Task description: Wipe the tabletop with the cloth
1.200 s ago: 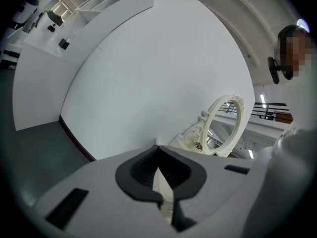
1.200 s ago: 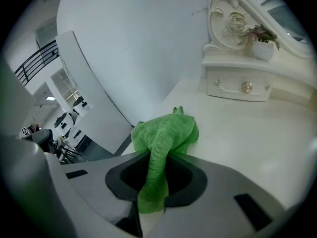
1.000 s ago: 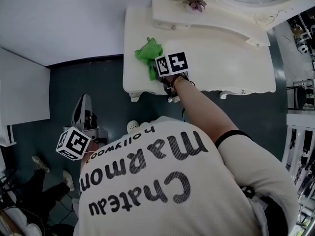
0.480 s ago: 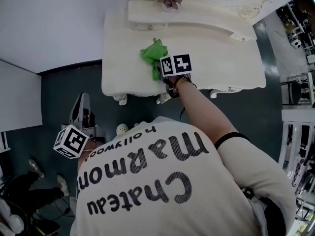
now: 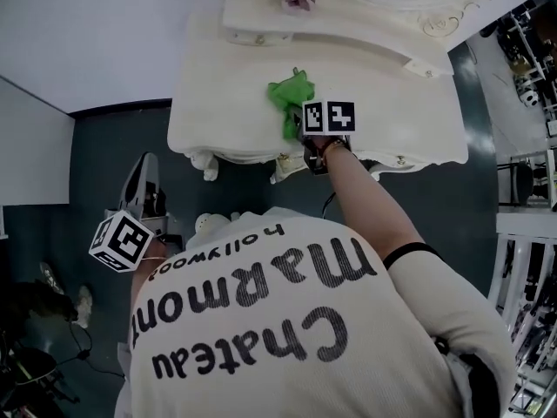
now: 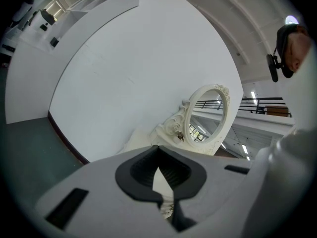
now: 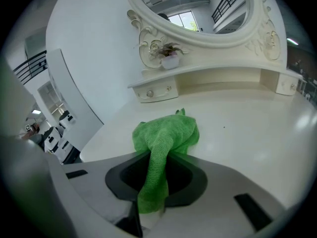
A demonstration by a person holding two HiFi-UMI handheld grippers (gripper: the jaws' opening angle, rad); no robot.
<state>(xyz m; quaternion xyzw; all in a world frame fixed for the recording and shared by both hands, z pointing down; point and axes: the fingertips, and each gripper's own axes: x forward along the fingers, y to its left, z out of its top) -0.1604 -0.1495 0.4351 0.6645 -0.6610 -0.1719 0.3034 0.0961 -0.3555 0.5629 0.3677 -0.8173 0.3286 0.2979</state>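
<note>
Nearest me, my left hand-held gripper [image 6: 166,203] hangs down at my side, off the table, jaws together on nothing, so it has no part in this. My right hand-held gripper [image 7: 150,205] is clamped on a tail of the green cloth [image 7: 167,133]. The cloth's bunched bulk lies on the table [image 7: 257,128] just ahead of the jaws, a little left of the middle. To wipe well I'd press low so the bundle flattens, then drag it in long overlapping strokes across the bare right side — minding the front edge. Farther back, I'd stop short of the drawer shelf [image 7: 198,81], the little flower pot [image 7: 170,59] and the mirror [image 7: 198,4].
</note>
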